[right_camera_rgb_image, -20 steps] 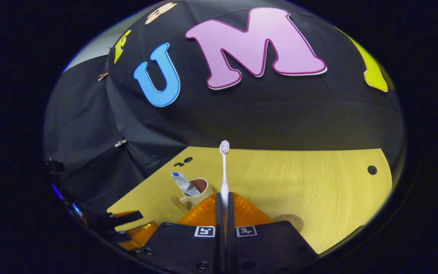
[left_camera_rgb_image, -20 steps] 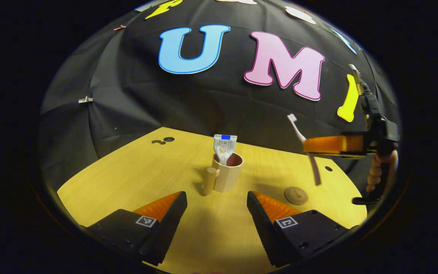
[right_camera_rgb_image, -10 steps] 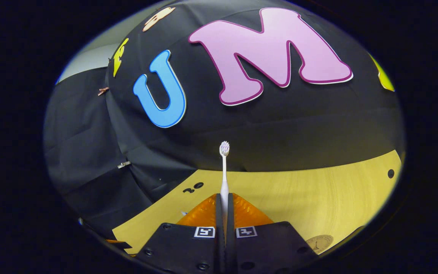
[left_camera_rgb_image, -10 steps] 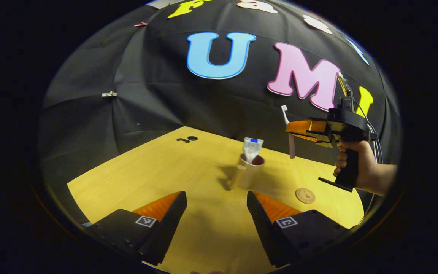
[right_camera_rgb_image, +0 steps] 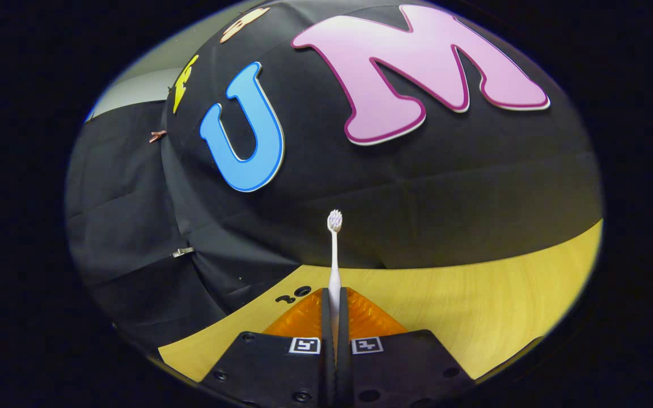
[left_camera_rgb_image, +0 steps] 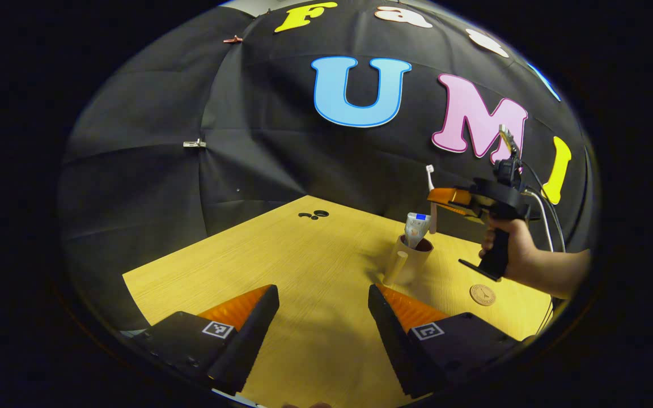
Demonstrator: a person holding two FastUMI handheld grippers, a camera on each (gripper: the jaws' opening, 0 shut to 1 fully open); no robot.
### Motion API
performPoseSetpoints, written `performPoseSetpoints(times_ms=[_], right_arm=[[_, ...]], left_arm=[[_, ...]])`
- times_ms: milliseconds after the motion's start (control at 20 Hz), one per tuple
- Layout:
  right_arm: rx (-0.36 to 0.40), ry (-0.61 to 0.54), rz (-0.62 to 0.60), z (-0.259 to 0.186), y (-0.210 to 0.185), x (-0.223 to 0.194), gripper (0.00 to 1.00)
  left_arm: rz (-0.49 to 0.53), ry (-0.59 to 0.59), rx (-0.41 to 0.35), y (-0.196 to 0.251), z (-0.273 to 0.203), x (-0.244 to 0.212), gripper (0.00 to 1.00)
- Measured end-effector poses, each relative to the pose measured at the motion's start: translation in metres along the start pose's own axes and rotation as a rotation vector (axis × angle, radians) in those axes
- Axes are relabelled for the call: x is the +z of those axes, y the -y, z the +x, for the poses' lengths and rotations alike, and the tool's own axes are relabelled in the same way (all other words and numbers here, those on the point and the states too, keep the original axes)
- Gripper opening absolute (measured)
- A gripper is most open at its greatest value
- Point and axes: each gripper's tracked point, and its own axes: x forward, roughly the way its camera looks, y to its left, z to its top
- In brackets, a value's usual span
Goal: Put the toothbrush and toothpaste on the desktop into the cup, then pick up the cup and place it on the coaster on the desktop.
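Observation:
A beige cup [left_camera_rgb_image: 407,266] with a handle stands on the wooden desktop [left_camera_rgb_image: 281,255]. The toothpaste tube [left_camera_rgb_image: 417,225] stands in it, sticking out above the rim. Just above and behind the cup, my right gripper [left_camera_rgb_image: 434,197] holds the white toothbrush [left_camera_rgb_image: 430,178] upright, head up. In the right gripper view the right gripper [right_camera_rgb_image: 334,306] is shut on the toothbrush [right_camera_rgb_image: 334,255], whose bristles point up ahead of the fingers. My left gripper [left_camera_rgb_image: 323,323] hovers open and empty over the desktop, well short of the cup. The round brown coaster [left_camera_rgb_image: 482,294] lies right of the cup.
A person's hand [left_camera_rgb_image: 511,249] grips the right gripper's handle, and a cable runs from it. Small black holes [left_camera_rgb_image: 315,214] mark the desktop's far corner. A metal clip [left_camera_rgb_image: 193,144] is pinned to the black cloth wall behind. Bare desktop [right_camera_rgb_image: 474,306] spreads out below the right gripper.
The right gripper has carried the toothbrush toward the cup and turned it upright. The left gripper has drawn back, so the cup now looks smaller and farther right.

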Motion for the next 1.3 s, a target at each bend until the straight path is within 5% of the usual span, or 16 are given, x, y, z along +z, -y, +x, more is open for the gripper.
performPoseSetpoints(times_ms=[850, 1100, 1150, 1300], right_arm=[[0.031, -0.022, -0.003, -0.016, 0.013, -0.047, 0.12], [-0.011, -0.005, -0.038, -0.051, 0.037, -0.034, 0.75], [-0.031, -0.002, -0.053, -0.059, 0.047, -0.029, 0.96], [-0.088, 0.015, -0.088, -0.084, 0.078, -0.012, 0.98]], left_arm=[[0.059, -0.049, -0.051, 0.014, 0.011, -0.032, 0.98], [0.059, -0.035, -0.086, 0.033, 0.024, -0.019, 0.98], [0.064, -0.033, -0.099, 0.039, 0.028, -0.015, 0.98], [0.109, -0.032, -0.151, 0.053, 0.042, -0.003, 0.98]])
